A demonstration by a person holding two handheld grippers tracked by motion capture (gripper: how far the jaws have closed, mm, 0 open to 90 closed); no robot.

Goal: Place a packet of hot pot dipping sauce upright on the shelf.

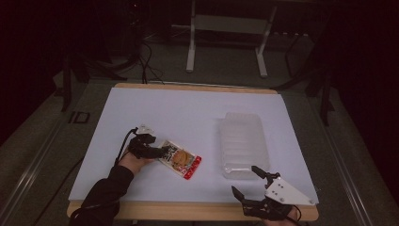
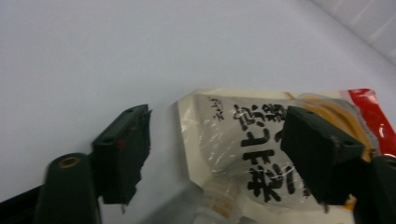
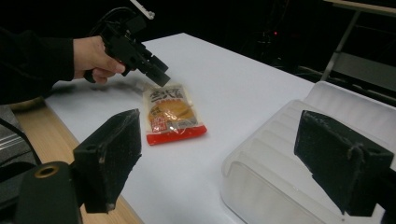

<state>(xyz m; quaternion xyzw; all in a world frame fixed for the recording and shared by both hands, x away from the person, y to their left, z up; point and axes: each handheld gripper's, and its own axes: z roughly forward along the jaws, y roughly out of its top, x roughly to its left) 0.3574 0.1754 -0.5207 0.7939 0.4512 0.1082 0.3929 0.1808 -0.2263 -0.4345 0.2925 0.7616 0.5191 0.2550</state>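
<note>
The left gripper [image 1: 162,151] is down at the pale end of the snack packet [image 1: 180,160], jaws spread apart with that end of the packet between them, the pads not yet pressing it. The packet lies flat on the white sheet [image 1: 188,113], near the tabletop's front edge, left of middle. Right of it stands a clear plastic tray [image 1: 242,143]. The right gripper [image 1: 247,181] hangs released at the front right corner, just before the tray.

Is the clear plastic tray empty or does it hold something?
Empty, as far as shows: the tray has only its ribbed floor visible, and the snack packet lies flat on the white sheet outside it.
</note>
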